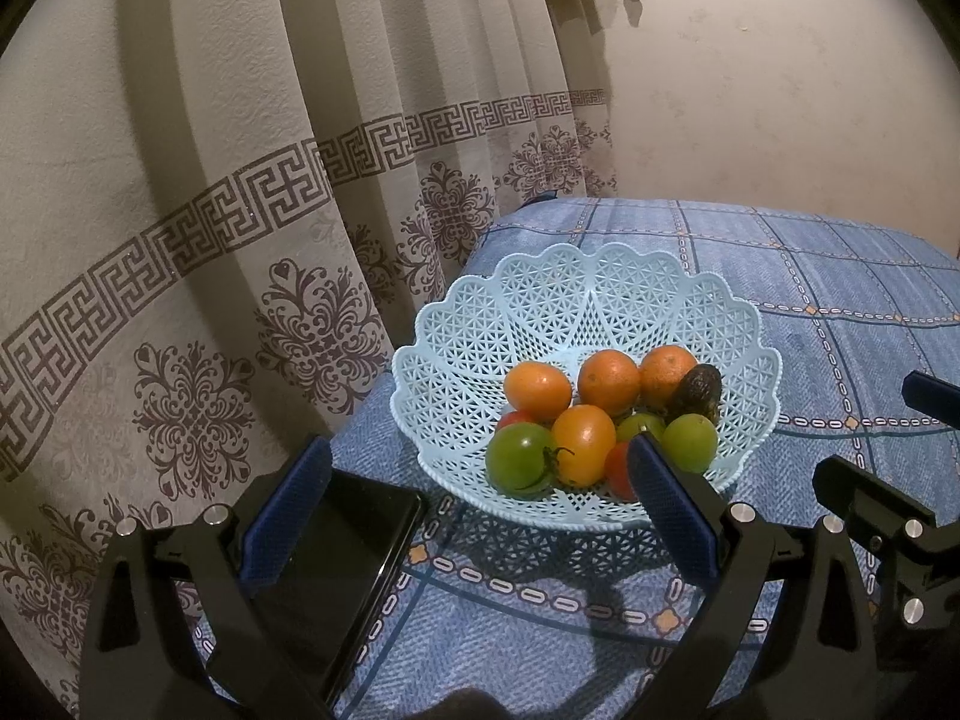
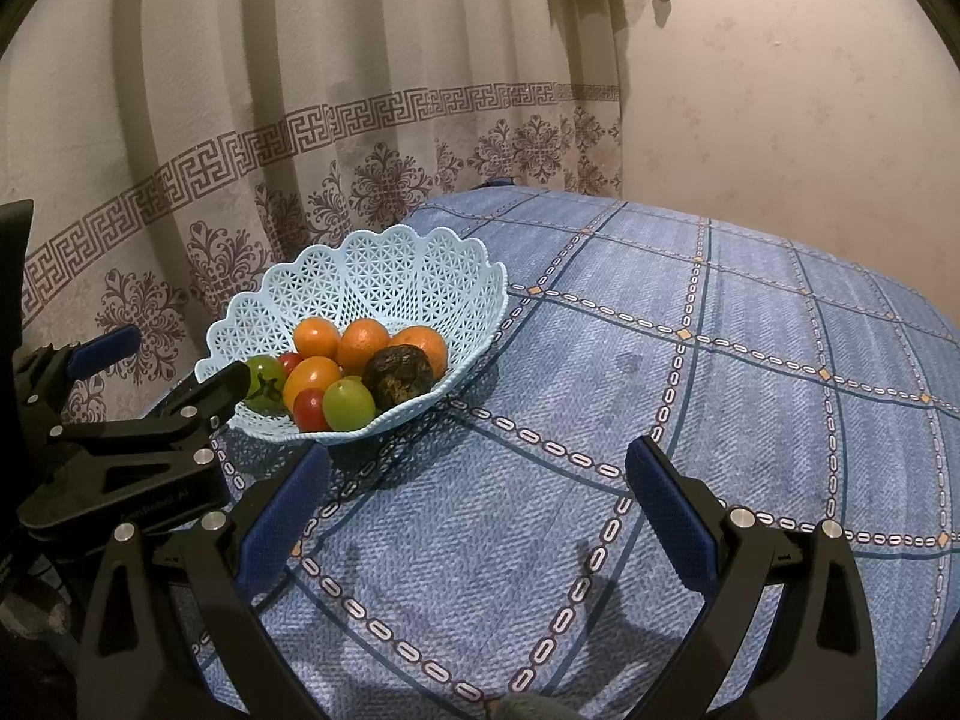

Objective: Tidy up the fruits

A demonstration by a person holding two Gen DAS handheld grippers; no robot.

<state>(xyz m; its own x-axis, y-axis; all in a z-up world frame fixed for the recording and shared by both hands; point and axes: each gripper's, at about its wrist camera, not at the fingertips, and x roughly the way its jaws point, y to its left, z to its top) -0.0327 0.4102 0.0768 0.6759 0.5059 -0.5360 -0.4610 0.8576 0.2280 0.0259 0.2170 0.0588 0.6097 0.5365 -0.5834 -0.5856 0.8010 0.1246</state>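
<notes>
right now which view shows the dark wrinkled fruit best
The right wrist view: the dark wrinkled fruit sits at the near side of the blue basket, unobstructed, its whole shrivelled surface visible. In the left wrist view the same fruit lies at the far right, partly hidden behind an orange and a green fruit.

Both wrist feeds read dim and warm on my end, with a yellowish cast on the curtain [image 1: 252,192] and wall [image 2: 780,90]. Light seems to come from above and behind the cameras: the basket [image 1: 456,360] throws a lattice shadow forward onto the tablecloth [image 2: 720,390], and curtain folds carry long soft shadows. Small highlights on the oranges [image 1: 609,383], no harsh glare. Strong fisheye bending and black vignetting at the corners. Focus acceptable centrally; slight softness toward the edges.
</notes>
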